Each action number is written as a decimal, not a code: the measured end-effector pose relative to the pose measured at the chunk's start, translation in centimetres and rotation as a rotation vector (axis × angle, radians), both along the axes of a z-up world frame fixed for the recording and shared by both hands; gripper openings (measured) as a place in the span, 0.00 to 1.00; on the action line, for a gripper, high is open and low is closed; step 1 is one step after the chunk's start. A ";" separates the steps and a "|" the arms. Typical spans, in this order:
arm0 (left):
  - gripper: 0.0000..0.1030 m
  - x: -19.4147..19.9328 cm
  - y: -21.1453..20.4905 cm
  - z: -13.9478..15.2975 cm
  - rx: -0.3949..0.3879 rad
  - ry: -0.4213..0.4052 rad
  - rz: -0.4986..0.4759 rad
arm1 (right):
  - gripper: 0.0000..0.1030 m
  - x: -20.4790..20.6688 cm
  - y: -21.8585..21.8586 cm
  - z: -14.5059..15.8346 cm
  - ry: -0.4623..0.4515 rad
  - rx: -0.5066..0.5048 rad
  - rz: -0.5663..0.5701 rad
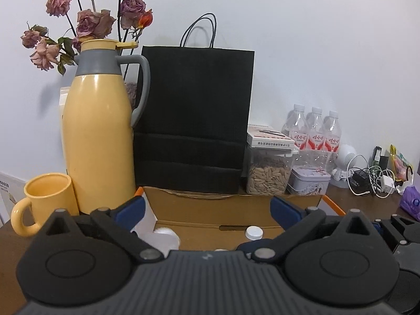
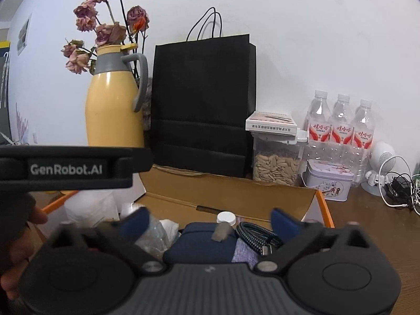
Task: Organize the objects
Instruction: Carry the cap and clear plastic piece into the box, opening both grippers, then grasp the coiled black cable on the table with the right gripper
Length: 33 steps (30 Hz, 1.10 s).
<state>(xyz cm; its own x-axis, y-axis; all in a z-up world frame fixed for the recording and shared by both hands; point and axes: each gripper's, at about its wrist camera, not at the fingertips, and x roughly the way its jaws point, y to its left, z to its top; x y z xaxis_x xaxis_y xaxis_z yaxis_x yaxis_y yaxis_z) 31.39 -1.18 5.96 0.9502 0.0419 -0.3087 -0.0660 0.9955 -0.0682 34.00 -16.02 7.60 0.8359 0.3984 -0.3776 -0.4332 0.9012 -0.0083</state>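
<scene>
The cardboard box [image 2: 228, 199] sits at the tabletop's back edge before the black bag [image 2: 204, 105], holding a navy pouch [image 2: 202, 244], braided cable [image 2: 260, 236] and white-capped bottle [image 2: 226, 217]. Both the right gripper [image 2: 210, 223] and the left gripper [image 1: 207, 210] hover above it, jaws apart and empty. Probably best to pick one item, centre it between the fingers, then close.

Left wrist view. The black paper bag [image 1: 195, 120] stands upright against the wall as landmark. Left of it, touching its side, a yellow thermos jug [image 1: 98, 136] with a grey handle; dried roses [image 1: 89, 21] rise behind the jug, and a yellow mug [image 1: 47, 197] sits at its base. Right of the bag, a clear container of seeds [image 1: 269, 173] carries a small white box [image 1: 270, 137]; three water bottles [image 1: 316, 131] stand beyond. Before the bag, an open cardboard box [image 1: 225, 210] lies between the left gripper's [image 1: 207, 207] wide-apart jaws, which grip nothing.
</scene>
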 end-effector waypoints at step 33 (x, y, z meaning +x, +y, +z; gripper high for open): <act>1.00 -13.1 5.0 -2.2 0.013 0.134 -0.024 | 1.00 -11.8 -2.7 -1.1 0.083 -0.105 0.125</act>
